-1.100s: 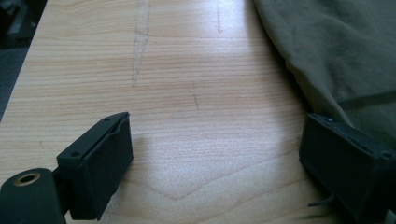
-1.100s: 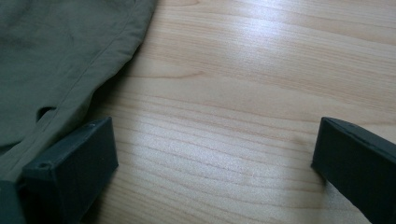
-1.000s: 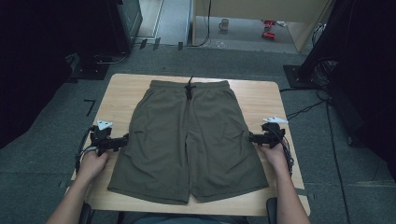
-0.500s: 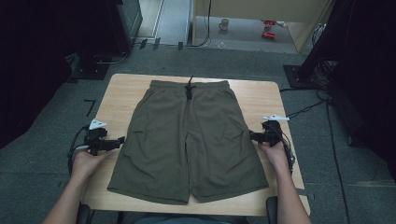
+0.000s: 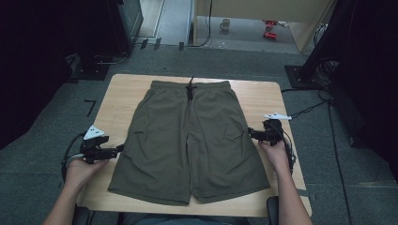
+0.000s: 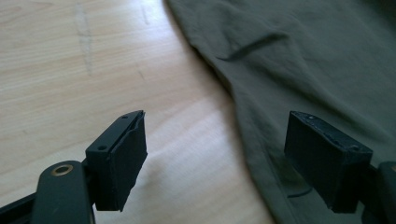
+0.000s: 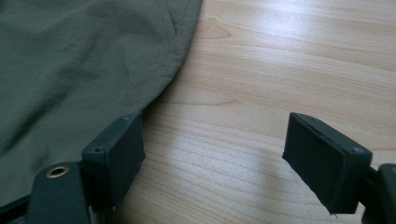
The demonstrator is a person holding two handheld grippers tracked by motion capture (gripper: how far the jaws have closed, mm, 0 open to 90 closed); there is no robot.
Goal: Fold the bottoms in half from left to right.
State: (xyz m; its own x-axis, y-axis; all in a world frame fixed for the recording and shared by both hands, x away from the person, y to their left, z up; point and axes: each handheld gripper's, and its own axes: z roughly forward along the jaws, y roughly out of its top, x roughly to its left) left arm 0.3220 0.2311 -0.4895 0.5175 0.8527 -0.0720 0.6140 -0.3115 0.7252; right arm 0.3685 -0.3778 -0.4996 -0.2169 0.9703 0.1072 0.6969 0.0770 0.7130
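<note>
Olive-green shorts lie flat on the wooden table, waistband and drawstring at the far side, legs toward the person. My left gripper hovers by the outer edge of the left leg; it is open and its jaws have just been closing a little. In the left gripper view, my left gripper has bare wood and the shorts' hem below it, nothing pinched. My right gripper is beside the right leg's edge, open, also just closing slightly. In the right gripper view, my right gripper is over bare wood beside the shorts.
Cables trail from both grippers off the table's sides. Dark equipment stands flank the far floor, where a cup and red items also sit. Bare strips of table run along both sides of the shorts.
My left gripper has drawn back to the left and toward the person, away from the shorts' edge. Both pairs of jaws have narrowed slightly. The right hand has barely moved.
</note>
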